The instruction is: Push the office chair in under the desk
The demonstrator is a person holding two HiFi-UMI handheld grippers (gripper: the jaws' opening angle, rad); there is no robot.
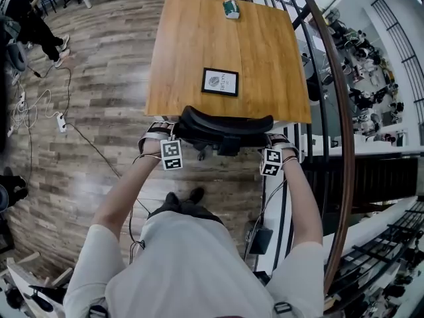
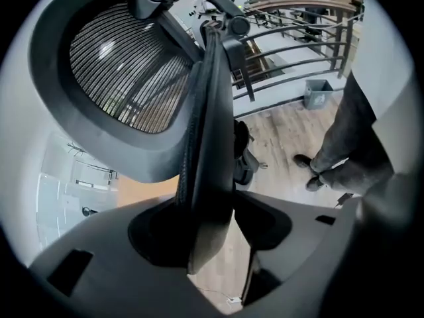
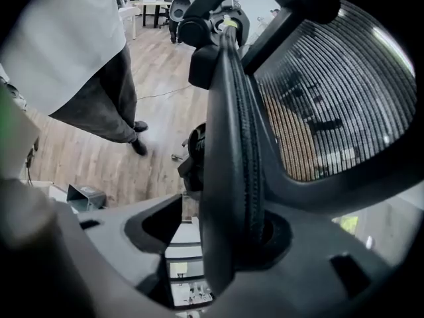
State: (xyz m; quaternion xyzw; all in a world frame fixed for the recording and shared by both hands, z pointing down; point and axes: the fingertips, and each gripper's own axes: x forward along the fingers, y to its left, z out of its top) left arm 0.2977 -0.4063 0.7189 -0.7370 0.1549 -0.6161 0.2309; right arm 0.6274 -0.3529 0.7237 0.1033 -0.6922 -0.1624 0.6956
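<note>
Left gripper (image 1: pixel 159 134), right gripper (image 1: pixel 282 142): both released, jaws astride the chair (image 1: pixel 225 126) back's top edge, possibly brushing one side. Tabletop (image 1: pixel 192 52) edge just ahead; picture frame (image 1: pixel 220 82) beyond.

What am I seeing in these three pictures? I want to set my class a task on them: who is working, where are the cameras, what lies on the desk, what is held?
No robot: a person holds a two-jaw gripper in each hand. The head view comes from a camera on the person's head, looking steeply down at the wooden desk, where a black-framed card and a small green object lie. The black office chair stands at its near edge. The other two pictures come from cameras riding on the left gripper and right gripper, looking along their jaws. In each, the rim of the chair's mesh back stands between the jaws with a gap beside it, so both are open and nothing is clamped.
</note>
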